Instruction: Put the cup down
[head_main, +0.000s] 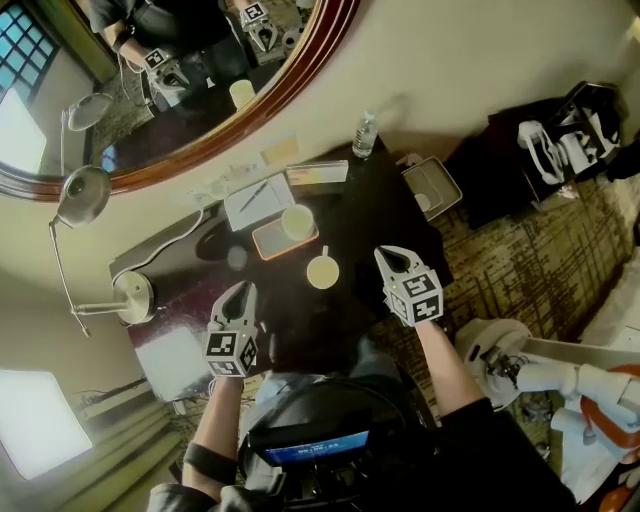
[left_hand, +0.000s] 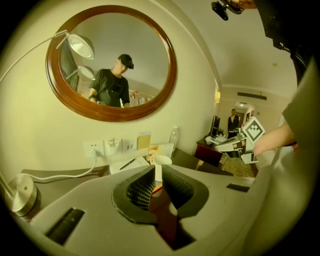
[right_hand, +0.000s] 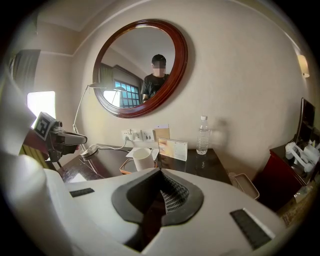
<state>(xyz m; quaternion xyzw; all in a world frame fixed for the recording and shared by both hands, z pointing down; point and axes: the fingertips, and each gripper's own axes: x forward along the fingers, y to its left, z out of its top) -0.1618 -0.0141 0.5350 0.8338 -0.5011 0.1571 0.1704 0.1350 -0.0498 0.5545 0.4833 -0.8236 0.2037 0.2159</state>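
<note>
- The white ceramic cup (head_main: 297, 222) stands upright on the shallow orange tray (head_main: 268, 243) on the dark glossy desk (head_main: 375, 195); it looks already put down.
- My left claw (head_main: 238, 292) and right claw (head_main: 392, 258) are both clenched and empty, short of it; I'd draw back level, without nudging.
- Only the head view shows a second pale cup (head_main: 322, 271) nearer me.

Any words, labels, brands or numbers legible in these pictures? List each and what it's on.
No text can be read.
Standing card: print too blurred to read.
Water bottle: label too small to read.
Blue screen below the head camera: blurred.
</note>
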